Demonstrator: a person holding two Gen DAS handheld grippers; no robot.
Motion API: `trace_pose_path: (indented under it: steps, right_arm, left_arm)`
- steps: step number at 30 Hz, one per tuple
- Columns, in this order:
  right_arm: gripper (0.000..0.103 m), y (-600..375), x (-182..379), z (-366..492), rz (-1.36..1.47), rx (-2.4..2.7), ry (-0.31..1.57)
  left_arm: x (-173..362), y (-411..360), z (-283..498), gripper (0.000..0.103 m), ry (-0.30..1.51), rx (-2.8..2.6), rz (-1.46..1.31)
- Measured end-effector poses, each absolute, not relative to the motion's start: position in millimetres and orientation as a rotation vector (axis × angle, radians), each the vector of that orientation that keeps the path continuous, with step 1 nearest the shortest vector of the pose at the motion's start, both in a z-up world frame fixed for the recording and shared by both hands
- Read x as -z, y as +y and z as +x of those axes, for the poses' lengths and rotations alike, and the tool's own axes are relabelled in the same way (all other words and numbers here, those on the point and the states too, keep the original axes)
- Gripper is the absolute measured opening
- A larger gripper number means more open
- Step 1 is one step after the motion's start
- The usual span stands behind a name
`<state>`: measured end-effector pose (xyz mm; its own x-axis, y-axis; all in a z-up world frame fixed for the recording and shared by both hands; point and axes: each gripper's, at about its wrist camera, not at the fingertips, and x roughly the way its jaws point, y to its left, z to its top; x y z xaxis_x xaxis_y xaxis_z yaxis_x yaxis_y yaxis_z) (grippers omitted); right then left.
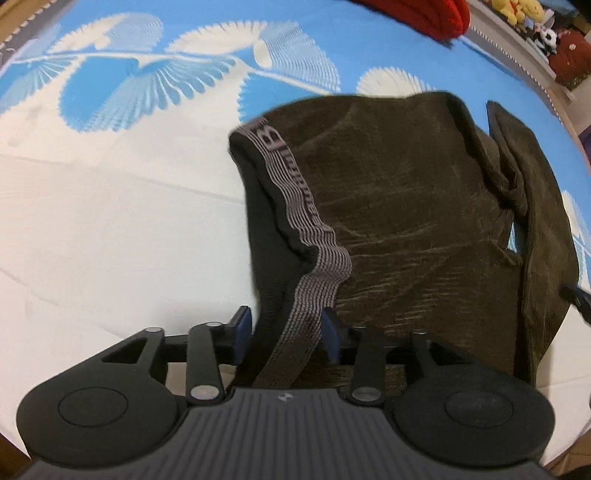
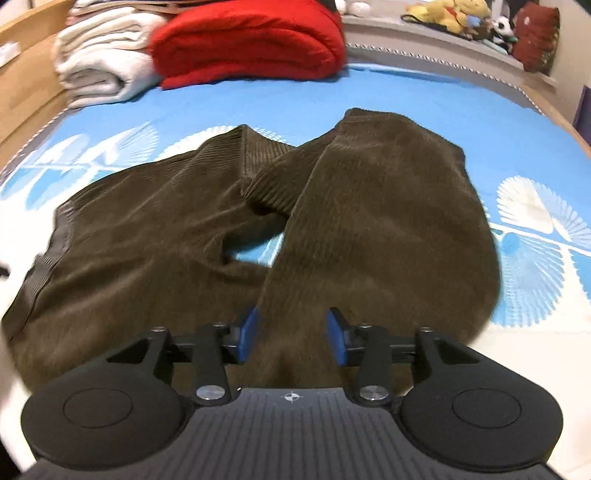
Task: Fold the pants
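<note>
Dark brown corduroy pants [image 1: 406, 206] lie folded on a bed. Their grey striped elastic waistband [image 1: 295, 206] runs down toward my left gripper [image 1: 286, 332]. That gripper is open: the band passes between its blue pads [image 1: 242, 328], and the left pad stands clear of the cloth. In the right wrist view the pants [image 2: 147, 240] spread to the left, and one leg [image 2: 388, 221] lies doubled over toward me. My right gripper [image 2: 293, 338] hovers open over the near end of that leg, with cloth showing in the gap between the pads.
The bed sheet [image 1: 110, 203] is blue and white with a fan pattern. A folded red blanket [image 2: 251, 40] and white towels [image 2: 103, 62] sit at the far end. Plush toys [image 2: 450, 14] line a ledge behind. A wooden bed frame [image 2: 22, 74] borders the left.
</note>
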<state>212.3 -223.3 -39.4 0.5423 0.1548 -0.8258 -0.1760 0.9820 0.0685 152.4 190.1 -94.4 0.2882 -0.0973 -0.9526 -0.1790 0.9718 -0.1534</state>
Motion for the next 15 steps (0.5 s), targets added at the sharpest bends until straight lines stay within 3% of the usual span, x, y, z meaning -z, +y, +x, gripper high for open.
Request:
trace_pose_path:
  steps: [4,9,10,14,15]
  right_arm:
    - [0.050,-200,68,248,-0.070,-0.111,0.986]
    - [0.050,-188,101,283,-0.068,-0.032,1.031]
    - [0.047,-187,106,285,-0.083,-0.030,1.050]
    - [0.006,-201,97,279,-0.094,-0.029,1.036]
    - [0.006,-211,89,275,-0.072,-0.018,1.020]
  left_arm:
    - [109,188,156,0.056,1.319,-0.045,-0.231]
    - [127,188,157,0.061,1.382,-0.027,-0.176]
    - [129,189,158,0.061,1.387,-0.023,-0.167]
    - [138,192,158,0.061,1.410,-0.004,-0.153]
    - [139,192,157,0.059,1.412,0.006,-0.141]
